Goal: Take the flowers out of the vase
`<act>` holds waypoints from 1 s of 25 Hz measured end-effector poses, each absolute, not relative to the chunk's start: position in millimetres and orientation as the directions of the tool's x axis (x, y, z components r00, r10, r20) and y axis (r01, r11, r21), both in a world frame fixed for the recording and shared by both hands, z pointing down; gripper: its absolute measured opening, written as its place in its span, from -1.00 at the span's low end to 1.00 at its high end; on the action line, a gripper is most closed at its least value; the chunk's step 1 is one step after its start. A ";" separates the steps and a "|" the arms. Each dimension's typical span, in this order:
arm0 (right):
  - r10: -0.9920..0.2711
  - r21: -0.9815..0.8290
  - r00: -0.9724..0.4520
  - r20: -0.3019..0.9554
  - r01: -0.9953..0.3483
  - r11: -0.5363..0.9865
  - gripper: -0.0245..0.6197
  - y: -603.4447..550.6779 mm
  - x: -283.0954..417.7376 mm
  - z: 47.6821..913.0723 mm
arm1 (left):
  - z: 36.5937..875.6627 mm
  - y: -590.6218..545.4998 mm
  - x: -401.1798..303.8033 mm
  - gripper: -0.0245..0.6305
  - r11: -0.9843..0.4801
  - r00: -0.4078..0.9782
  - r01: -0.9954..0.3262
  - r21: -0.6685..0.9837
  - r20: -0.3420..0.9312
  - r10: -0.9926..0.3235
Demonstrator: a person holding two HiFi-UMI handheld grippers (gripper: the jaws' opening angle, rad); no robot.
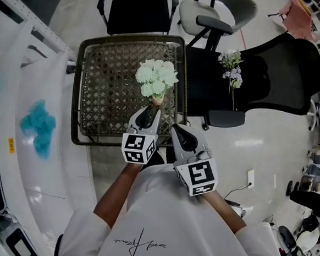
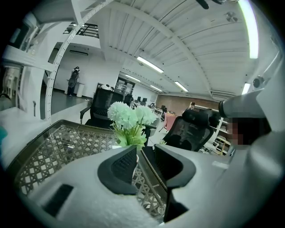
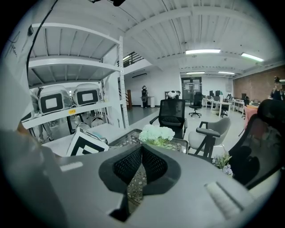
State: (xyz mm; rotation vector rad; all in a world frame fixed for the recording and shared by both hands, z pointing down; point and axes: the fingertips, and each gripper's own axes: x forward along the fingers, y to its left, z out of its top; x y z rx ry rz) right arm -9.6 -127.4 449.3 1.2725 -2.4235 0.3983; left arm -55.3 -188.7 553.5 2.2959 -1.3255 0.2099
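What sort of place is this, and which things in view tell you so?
Most likely an open-plan office or workshop floor. A black office chair stands beside the wicker table, metal shelves hold equipment, and desks stretch away under strip lights.

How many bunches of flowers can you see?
2. A pale green bunch on the brown wicker table; a small lilac-and-white sprig on the black office chair. The teal blob may be another.

Holds the left white plastic gripper forward, tilted slightly down, black ribbed fingers apart. Holds the right white plastic gripper just beside it, fingertips pressed together. Extends both bare forearms.
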 end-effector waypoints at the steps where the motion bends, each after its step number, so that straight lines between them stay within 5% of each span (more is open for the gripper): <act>1: -0.726 -0.076 -0.520 0.450 -0.832 0.549 -0.90 -128.5 -8.2 449.4 | 555.6 -190.2 -55.8 -0.56 -0.413 0.516 -0.851 0.326 0.364 -0.776; 25: -0.738 -0.087 -0.462 0.492 -0.870 0.486 -0.90 -140.0 26.3 463.2 | 601.2 -226.2 -54.5 -0.30 -0.387 0.489 -0.870 0.306 0.435 -0.756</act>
